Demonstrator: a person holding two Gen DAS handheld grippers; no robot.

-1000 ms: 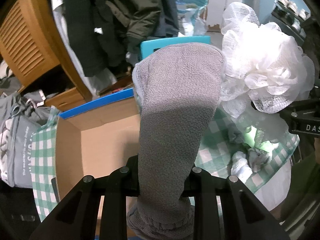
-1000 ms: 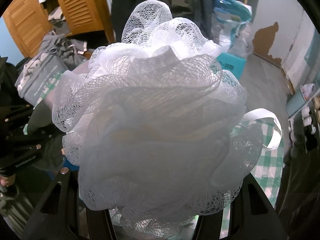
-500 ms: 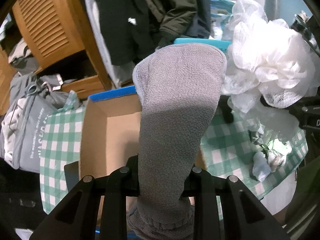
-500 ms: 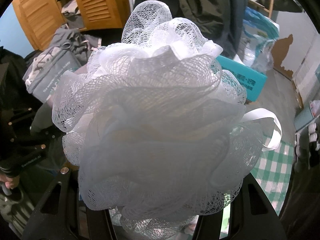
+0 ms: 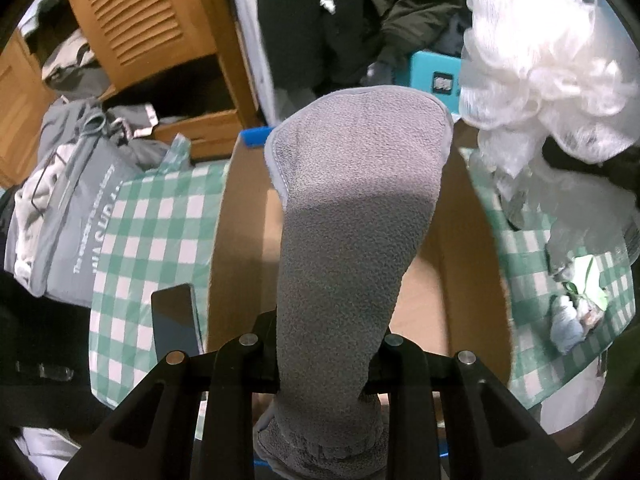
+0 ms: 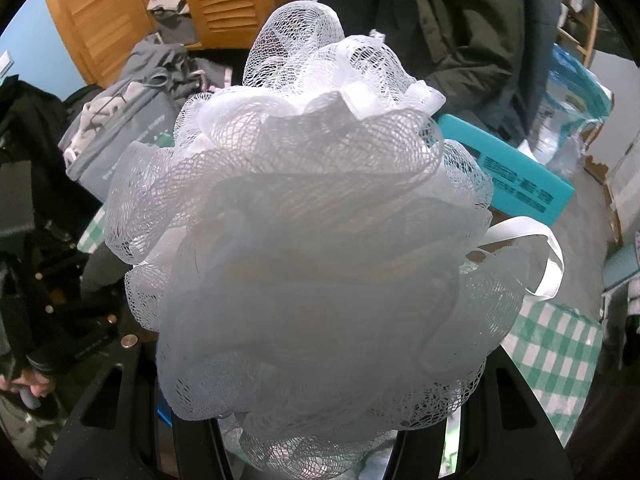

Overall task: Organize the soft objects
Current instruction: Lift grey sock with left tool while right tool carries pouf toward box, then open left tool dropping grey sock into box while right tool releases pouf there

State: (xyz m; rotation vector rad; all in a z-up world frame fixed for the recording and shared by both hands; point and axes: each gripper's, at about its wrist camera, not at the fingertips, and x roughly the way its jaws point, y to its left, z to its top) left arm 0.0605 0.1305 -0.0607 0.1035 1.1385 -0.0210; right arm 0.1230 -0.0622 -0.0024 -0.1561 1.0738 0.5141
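My left gripper (image 5: pixel 320 364) is shut on a grey fleece sock (image 5: pixel 352 208), which stands up in front of the camera above an open cardboard box (image 5: pixel 468 264). My right gripper (image 6: pixel 316 436) is shut on a white mesh bath pouf (image 6: pixel 316 248) that fills most of the right wrist view and hides its fingertips. The pouf also shows in the left wrist view (image 5: pixel 544 64) at the upper right, beside the box. A few small soft items (image 5: pixel 572 312) lie on the green checked cloth (image 5: pixel 152 236) to the right of the box.
A dark phone (image 5: pixel 176 320) lies on the cloth left of the box. A grey bag (image 5: pixel 68 208) sits at the far left. A wooden louvred cabinet (image 5: pixel 140 28), hanging dark coats (image 5: pixel 340 20) and a teal box (image 6: pixel 516 176) stand behind the table.
Both grippers moved left over the table with their loads. The box now sits centred under the sock, and the pouf has moved up and nearer the box's far right corner.
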